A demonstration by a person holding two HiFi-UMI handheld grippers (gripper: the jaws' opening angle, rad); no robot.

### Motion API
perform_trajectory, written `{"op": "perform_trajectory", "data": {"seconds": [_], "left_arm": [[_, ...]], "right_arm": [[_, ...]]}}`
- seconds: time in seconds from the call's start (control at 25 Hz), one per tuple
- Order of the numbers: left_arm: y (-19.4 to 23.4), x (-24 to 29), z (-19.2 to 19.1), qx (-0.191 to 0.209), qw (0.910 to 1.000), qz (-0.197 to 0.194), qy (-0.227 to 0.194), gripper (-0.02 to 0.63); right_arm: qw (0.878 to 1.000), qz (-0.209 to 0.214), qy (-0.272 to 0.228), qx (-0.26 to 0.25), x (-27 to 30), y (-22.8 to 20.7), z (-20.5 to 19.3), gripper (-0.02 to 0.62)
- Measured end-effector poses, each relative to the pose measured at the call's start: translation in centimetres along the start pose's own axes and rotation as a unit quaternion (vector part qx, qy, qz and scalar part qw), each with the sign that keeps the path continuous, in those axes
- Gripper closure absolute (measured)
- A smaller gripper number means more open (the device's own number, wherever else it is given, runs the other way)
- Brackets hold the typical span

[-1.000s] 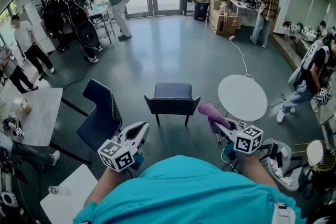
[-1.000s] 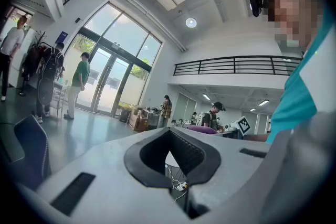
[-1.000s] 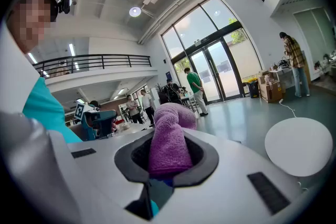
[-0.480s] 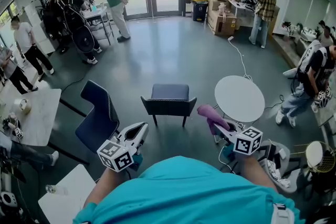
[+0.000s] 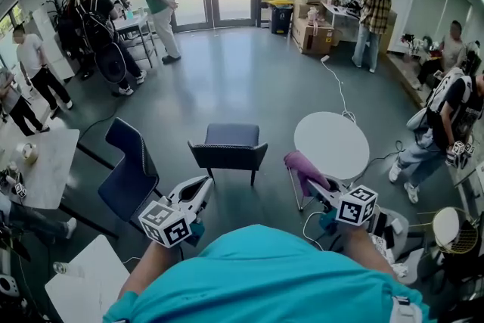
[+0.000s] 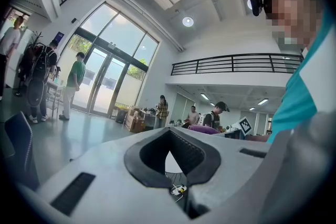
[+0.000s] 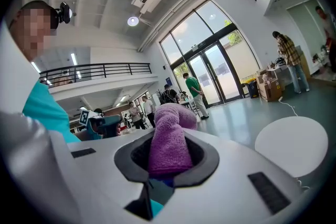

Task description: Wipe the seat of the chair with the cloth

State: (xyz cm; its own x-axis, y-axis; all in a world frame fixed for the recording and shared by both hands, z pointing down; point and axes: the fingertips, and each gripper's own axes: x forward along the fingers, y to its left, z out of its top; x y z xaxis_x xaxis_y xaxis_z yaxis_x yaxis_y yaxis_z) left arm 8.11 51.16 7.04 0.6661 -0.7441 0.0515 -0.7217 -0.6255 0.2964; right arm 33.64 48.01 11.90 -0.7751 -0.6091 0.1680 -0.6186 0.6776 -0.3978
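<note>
The dark blue armchair (image 5: 227,146) stands on the grey floor ahead of me, its seat (image 5: 231,135) bare. Both grippers are held up near my chest, well short of it. My right gripper (image 5: 316,185) is shut on a purple cloth (image 5: 301,165); in the right gripper view the cloth (image 7: 169,134) sticks up out of the closed jaws of that gripper (image 7: 167,165). My left gripper (image 5: 203,187) points toward the chair with its jaws together and nothing in them; the left gripper view shows only the room past that gripper (image 6: 170,139).
A round white table (image 5: 331,144) stands right of the armchair, and a second blue chair (image 5: 125,166) to its left. White tables (image 5: 41,163) sit at the left edge. A cable (image 5: 336,83) runs over the floor. Several people stand around the room's edges.
The armchair and round table have slid left and slightly down in the head view as I move. Both grippers keep their pose, the cloth still held in the right one.
</note>
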Motion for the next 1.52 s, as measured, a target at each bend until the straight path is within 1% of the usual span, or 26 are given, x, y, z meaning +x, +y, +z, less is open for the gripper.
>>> {"op": "perform_trajectory", "data": {"seconds": [0.12, 0.24, 0.36, 0.44, 0.56, 0.72, 0.88, 0.96, 1.12, 1.28, 1.4, 1.52], "left_arm": [[-1.6, 1.9, -0.9, -0.002, 1.0000, -0.007, 0.002, 0.618], [-2.1, 3.0, -1.6, -0.006, 0.9999, -0.012, 0.010, 0.617], [-1.7, 3.7, -1.6, -0.005, 0.9997, -0.015, 0.017, 0.618], [-0.4, 4.0, -1.2, -0.009, 0.9997, -0.014, 0.016, 0.618], [2.5, 4.4, -0.8, -0.021, 0.9995, -0.017, 0.016, 0.618], [7.0, 4.9, 0.0, -0.024, 0.9985, -0.044, 0.020, 0.617], [13.9, 5.2, 2.3, -0.034, 0.9976, -0.055, 0.025, 0.618], [17.4, 5.3, 3.9, -0.029, 0.9973, -0.063, 0.026, 0.618], [23.5, 6.2, 6.1, -0.026, 0.9963, -0.076, 0.031, 0.618], [27.4, 7.8, 7.4, -0.026, 0.9950, -0.090, 0.036, 0.618], [29.9, 8.9, 7.6, -0.042, 0.9947, -0.086, 0.036, 0.617], [31.7, 9.9, 6.7, -0.053, 0.9950, -0.076, 0.040, 0.618]], "right_arm": [[1.000, 0.002, -0.001, 0.001, -1.6, -1.7, -0.1, 0.540], [1.000, -0.002, 0.002, 0.005, -1.9, -2.8, -0.2, 0.540], [1.000, -0.004, 0.005, 0.013, -1.3, -3.7, -0.3, 0.540], [1.000, -0.002, 0.007, 0.014, -0.2, -3.8, -0.1, 0.540], [1.000, -0.003, 0.011, 0.014, 2.4, -3.9, 0.4, 0.540], [1.000, -0.015, 0.011, 0.009, 7.1, -3.7, 1.1, 0.540], [1.000, -0.026, 0.000, 0.013, 13.3, -3.2, 2.6, 0.540], [0.999, -0.031, -0.005, 0.009, 16.5, -3.0, 3.6, 0.540], [0.998, -0.049, -0.021, 0.020, 22.1, -3.4, 5.4, 0.540], [0.998, -0.052, -0.004, 0.021, 26.3, -3.8, 5.9, 0.540], [0.998, -0.058, 0.009, 0.025, 28.3, -5.1, 6.4, 0.540], [0.998, -0.060, 0.014, 0.027, 29.5, -7.0, 6.8, 0.540]]}}
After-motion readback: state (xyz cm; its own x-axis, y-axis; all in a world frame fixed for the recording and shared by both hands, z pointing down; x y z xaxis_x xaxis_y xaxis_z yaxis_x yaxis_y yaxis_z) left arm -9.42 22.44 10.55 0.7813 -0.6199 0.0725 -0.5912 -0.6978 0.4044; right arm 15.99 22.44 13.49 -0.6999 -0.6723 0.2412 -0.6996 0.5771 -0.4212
